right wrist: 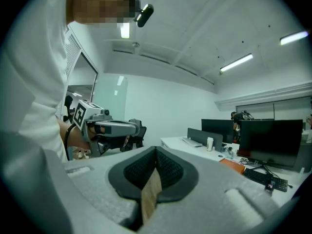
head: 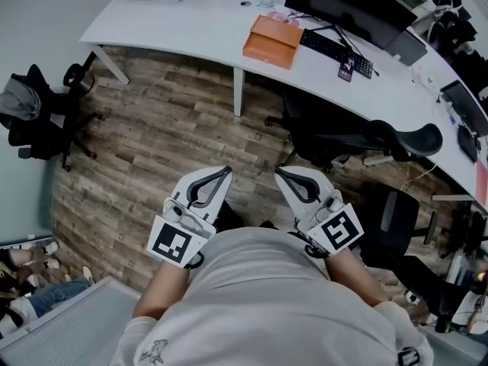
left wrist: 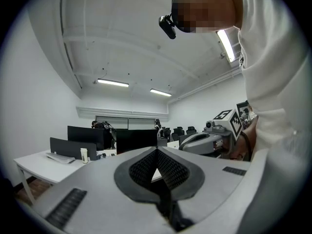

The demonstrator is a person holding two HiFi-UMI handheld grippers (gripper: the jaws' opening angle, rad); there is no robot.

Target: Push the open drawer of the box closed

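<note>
Wood floor underfoot, you hold left gripper and right gripper clenched empty, task unstarted; next, probably approach orange box on desk.

Brightness: bright, even indoor light.
Source: ceiling strip lamps, overhead.
Shadows: soft, on the floor under the counter.
Distortion: strong fisheye, black corners in both gripper views.
Glare: lamps blown white.

Wood-plank floor, curved white desk (monitors on top).
</note>
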